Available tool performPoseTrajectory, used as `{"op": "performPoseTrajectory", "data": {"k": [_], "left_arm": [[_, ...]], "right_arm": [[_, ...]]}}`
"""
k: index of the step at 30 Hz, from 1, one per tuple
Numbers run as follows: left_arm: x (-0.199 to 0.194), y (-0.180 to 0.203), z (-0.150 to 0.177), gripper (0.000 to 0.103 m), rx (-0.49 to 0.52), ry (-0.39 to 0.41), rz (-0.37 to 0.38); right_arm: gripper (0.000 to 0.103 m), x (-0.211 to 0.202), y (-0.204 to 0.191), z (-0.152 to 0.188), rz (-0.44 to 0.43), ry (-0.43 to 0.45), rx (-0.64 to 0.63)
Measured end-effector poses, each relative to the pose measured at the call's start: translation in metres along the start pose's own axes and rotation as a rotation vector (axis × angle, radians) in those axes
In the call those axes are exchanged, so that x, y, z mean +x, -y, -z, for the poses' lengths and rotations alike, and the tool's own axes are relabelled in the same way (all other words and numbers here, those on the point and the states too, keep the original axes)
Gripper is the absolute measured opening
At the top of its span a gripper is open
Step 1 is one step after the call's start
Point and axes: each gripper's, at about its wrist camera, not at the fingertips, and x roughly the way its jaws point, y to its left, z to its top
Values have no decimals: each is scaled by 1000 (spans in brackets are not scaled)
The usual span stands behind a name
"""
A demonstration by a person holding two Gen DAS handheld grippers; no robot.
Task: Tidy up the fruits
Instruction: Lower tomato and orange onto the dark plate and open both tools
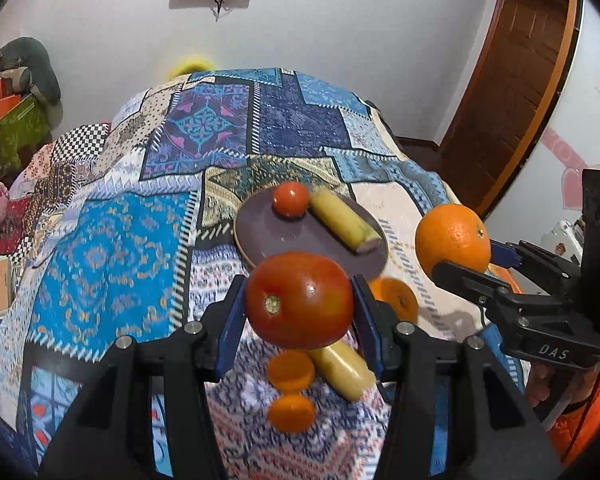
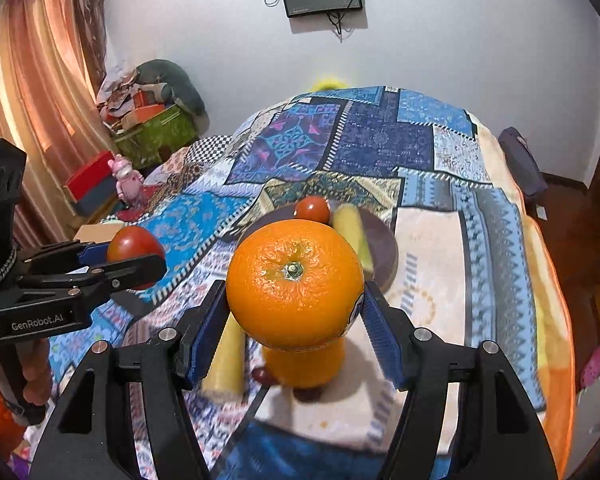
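Observation:
My left gripper (image 1: pixel 299 300) is shut on a large red tomato (image 1: pixel 300 300) and holds it above the patchwork cloth; it also shows in the right wrist view (image 2: pixel 134 256). My right gripper (image 2: pixel 296 308) is shut on a big orange (image 2: pixel 295 284), seen at the right in the left wrist view (image 1: pixel 453 238). A dark round plate (image 1: pixel 268 232) ahead carries a small tomato (image 1: pixel 290 199) and a banana piece (image 1: pixel 344 220). On the cloth below lie another banana piece (image 1: pixel 344 372) and three oranges (image 1: pixel 291 370).
The patchwork cloth (image 1: pixel 112 248) covers the whole surface and drops off at the edges. A wooden door (image 1: pixel 516 80) stands at the right. Boxes and bags (image 2: pixel 152 120) and a pink toy (image 2: pixel 126 178) are piled at the left by a curtain.

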Motion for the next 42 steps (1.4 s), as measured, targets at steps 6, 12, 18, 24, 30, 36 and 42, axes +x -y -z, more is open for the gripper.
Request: {"op": "performPoseTrajectory", "data": {"k": [6,12,18,24,30,36,42], "left_arm": [[23,-10,-25,51,-5,3,-24],[53,-21,-47,51,10,-13,-58],[94,-36,-58,51,-7,-77,-53],[134,-42,-61,51,-4,-149,-49],[163,-51,-65,51,-9,-198,-52],[177,-51,-69,51,4,-217,-41],[187,-51,-68,51,1,-246,-47]], "right_arm": [[63,26,4,-21,4,-14,-23],[63,61,6,-35,1,-65,-51],[63,98,10,-40,-13,-151,-64],[63,124,12,-42,-15,-224,-109],[63,139,9,-43,-21,-267,-174],[63,146,7,-46,-35,-278,-206],[64,153,-1,-45,-15,-293,-257]]}}
